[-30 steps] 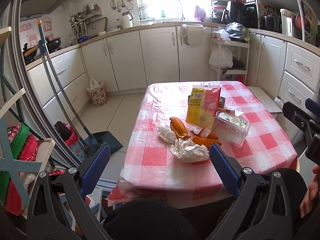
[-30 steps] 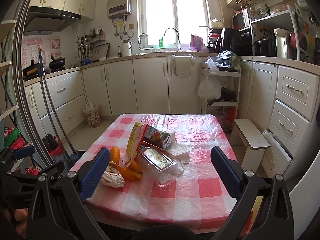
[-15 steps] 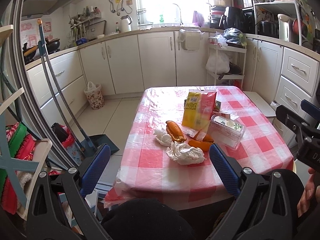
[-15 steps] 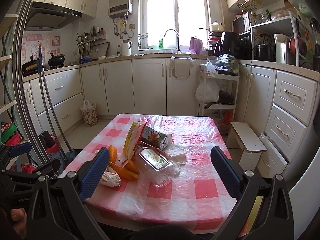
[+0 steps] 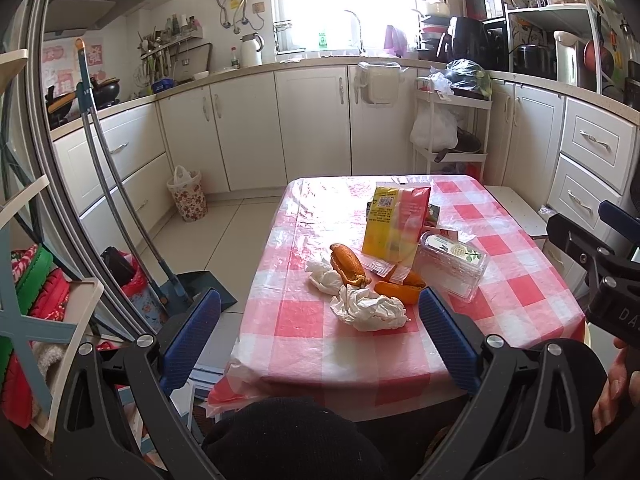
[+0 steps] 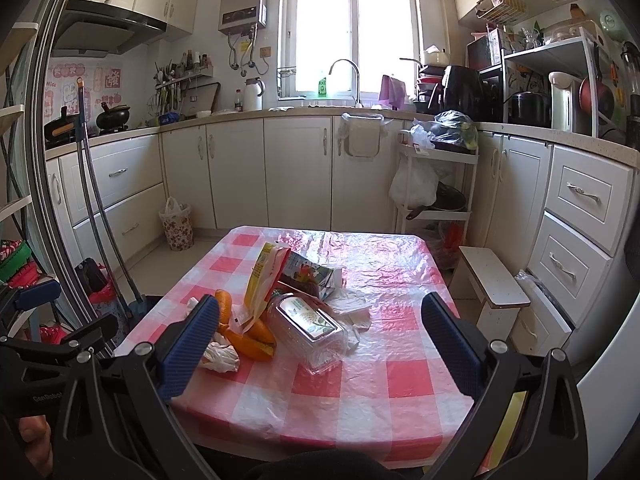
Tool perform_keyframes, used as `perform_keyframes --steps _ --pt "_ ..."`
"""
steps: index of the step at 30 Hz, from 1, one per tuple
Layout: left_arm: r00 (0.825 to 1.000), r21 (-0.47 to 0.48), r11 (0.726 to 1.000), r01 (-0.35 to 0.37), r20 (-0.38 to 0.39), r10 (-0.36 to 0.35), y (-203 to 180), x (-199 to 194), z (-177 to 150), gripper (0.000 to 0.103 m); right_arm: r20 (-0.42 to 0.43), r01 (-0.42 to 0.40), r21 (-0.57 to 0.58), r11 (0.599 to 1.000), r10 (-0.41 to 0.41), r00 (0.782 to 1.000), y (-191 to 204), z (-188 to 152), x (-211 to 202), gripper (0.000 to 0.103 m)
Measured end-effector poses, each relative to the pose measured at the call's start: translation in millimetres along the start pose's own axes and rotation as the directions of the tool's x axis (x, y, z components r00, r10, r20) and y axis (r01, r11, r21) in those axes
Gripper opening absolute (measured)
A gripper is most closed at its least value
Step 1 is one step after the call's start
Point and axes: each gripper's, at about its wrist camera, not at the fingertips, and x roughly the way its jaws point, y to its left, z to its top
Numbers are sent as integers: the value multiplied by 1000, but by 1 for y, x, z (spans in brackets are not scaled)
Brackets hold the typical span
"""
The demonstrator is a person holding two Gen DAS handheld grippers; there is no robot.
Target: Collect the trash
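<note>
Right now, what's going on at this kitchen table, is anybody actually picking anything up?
Not yet. A person holds two grippers short of the checked table; the left gripper and the right gripper are both open and empty. The trash lies untouched: crumpled tissues, orange peels, a yellow snack bag and a clear plastic box. A lined floral bin stands by the cabinets.

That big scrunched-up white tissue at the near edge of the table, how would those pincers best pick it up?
Probably pinch the crumpled white tissue wad across its raised middle, coming from the near table edge with the open left gripper. Its folds stand up and squash easily, and that side is free; the orange peel crowds its far side.
</note>
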Motion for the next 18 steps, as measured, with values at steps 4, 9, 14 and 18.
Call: perform_keyframes --steps 4,9,14,18 --pt "1000 1 1000 4 4 -4 0 -1 0 96 -3 1 -3 1000 -1 1000 0 0 0 97" --pt "1000 0 1000 6 5 -6 0 -2 0 96 -4 2 -3 1000 -2 1000 1 0 0 97" --pt "1000 0 1000 5 4 -5 0 -2 0 96 -6 1 -3 1000 -1 1000 0 -1 0 97" --pt "1000 0 1000 5 4 -5 0 -1 0 96 -13 -2 -2 1000 2 1000 -1 -1 2 97"
